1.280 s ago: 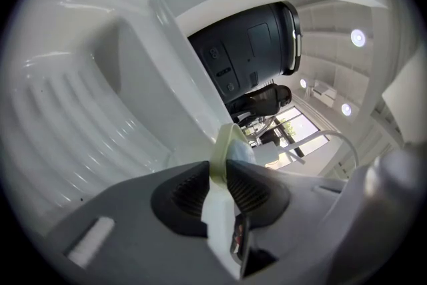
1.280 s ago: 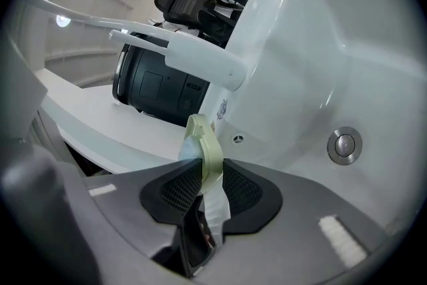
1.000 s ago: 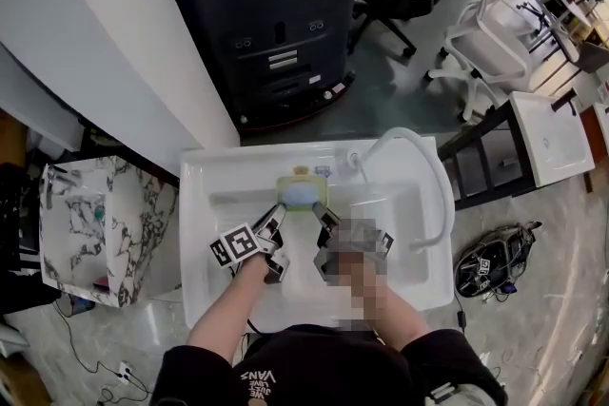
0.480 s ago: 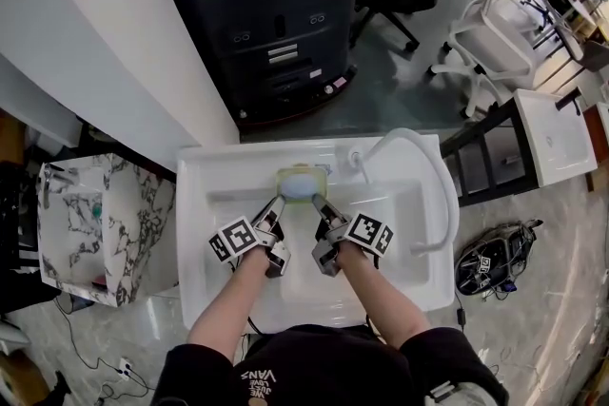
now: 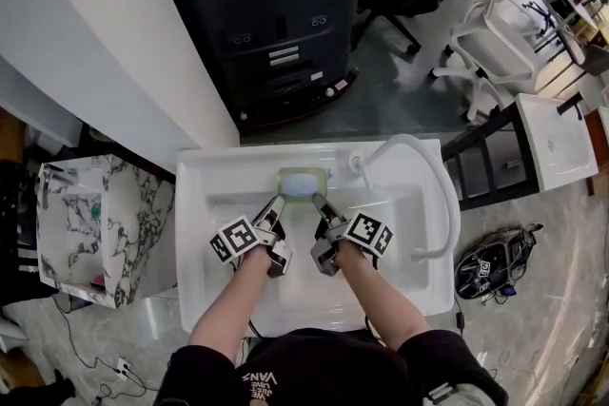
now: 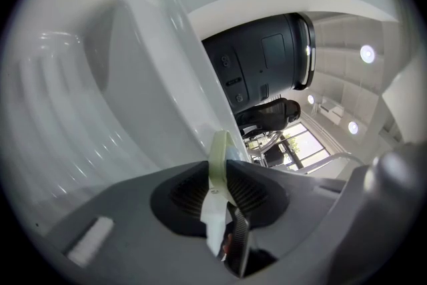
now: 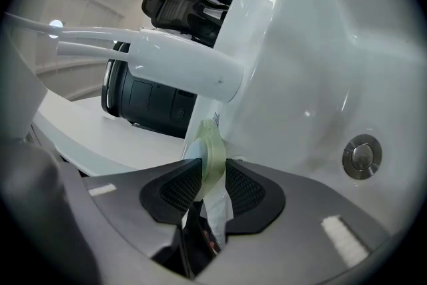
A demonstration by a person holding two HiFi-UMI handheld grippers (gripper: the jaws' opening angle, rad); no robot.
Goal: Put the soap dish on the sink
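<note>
An office floor lies around a white sink (image 5: 205, 168), with a big dark copier (image 5: 271, 14) beyond its back edge, a marble-patterned box (image 5: 76, 233) off its left side and white office chairs (image 5: 495, 24) farther off at the right. The person stands at the sink's front edge. Both bare forearms reach forward over the basin and angle in toward each other, so the two tools meet near the middle of the back edge. The left gripper (image 5: 277, 203) and the right gripper (image 5: 320, 203) both point toward the back rim and tip slightly down, their marker cubes facing up. The pale green soap dish (image 5: 303, 183), with a bluish bar in it, sits at the middle of the back rim, just left of the base of the white faucet (image 5: 440, 185). Whether it rests on the ledge or hangs just over it cannot be told. In the left gripper view, the left gripper (image 6: 219, 191) has its ribbed pads pressed on the thin edge of the soap dish (image 6: 220, 150), with the sink (image 6: 100, 110) wall behind. In the right gripper view, the right gripper (image 7: 212, 187) clamps the opposite edge of the soap dish (image 7: 212, 140) the same way. Here the faucet (image 7: 180, 57) crosses above and the drain (image 7: 361, 157) shows low in the sink (image 7: 320, 63) basin.
</note>
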